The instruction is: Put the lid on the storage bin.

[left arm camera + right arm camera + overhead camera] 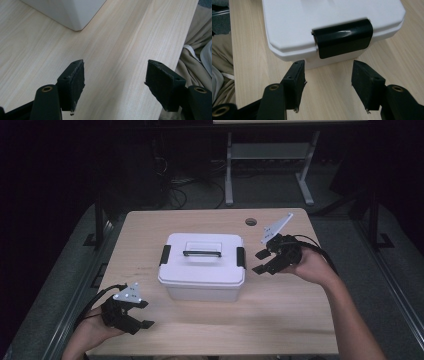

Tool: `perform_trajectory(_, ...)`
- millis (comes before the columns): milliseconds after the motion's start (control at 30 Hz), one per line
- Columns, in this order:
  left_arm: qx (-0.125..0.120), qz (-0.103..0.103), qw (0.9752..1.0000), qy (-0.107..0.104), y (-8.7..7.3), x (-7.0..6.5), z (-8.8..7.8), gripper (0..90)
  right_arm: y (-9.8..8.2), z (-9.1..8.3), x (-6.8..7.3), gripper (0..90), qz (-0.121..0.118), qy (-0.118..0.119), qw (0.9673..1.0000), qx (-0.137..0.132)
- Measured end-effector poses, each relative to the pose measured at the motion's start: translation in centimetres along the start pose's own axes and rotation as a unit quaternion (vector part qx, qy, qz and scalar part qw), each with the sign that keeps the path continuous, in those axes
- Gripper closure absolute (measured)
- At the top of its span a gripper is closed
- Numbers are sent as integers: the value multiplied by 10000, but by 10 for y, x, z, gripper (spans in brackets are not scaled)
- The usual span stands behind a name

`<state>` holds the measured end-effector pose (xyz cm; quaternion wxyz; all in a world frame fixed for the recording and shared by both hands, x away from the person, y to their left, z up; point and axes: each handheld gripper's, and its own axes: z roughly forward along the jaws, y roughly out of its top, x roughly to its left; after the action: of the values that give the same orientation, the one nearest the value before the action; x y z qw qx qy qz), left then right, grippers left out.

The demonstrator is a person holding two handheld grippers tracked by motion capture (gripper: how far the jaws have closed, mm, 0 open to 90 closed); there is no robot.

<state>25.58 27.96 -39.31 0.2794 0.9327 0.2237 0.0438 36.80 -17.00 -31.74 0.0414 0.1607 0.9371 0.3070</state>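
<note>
Storage box (202,266): white plastic, rectangular, lid on, standing near the middle of the table (280,315). Lid carries a recessed top handle (202,253) with a dark bar. One black latch (241,257) on the right end, a second black latch (164,255) on the left end; both lie flat against the box. In the right gripper view the right-end latch (343,37) sits down over the lid edge and the box wall.

Right gripper (261,261): held in the person's right hand (305,265), just right of the box, jaws pointing left at the right-end latch. Jaws apart, nothing between them; not touching the box. Grey three-cornered plate (276,227) on top, tilted up toward the far side.

Left gripper (145,314): held in the person's left hand (92,332) at the near left of the table, near the box's near-left corner but apart from it. Jaws stand wide, nothing gripped; in the left gripper view bare wood lies between them, and a corner of the box (75,12) shows farther off.

Table: light wood top, round cable hole (251,222) at the far right.

Beyond: the legs of a second table (270,165) on a dark floor.
</note>
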Motion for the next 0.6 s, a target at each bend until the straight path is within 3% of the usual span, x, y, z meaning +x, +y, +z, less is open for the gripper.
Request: perform_trajectory(600, 13, -18, 10000, -34, -1, 1, 2, 311, -25, 0, -2, 434, 225, -12, 9997, -20)
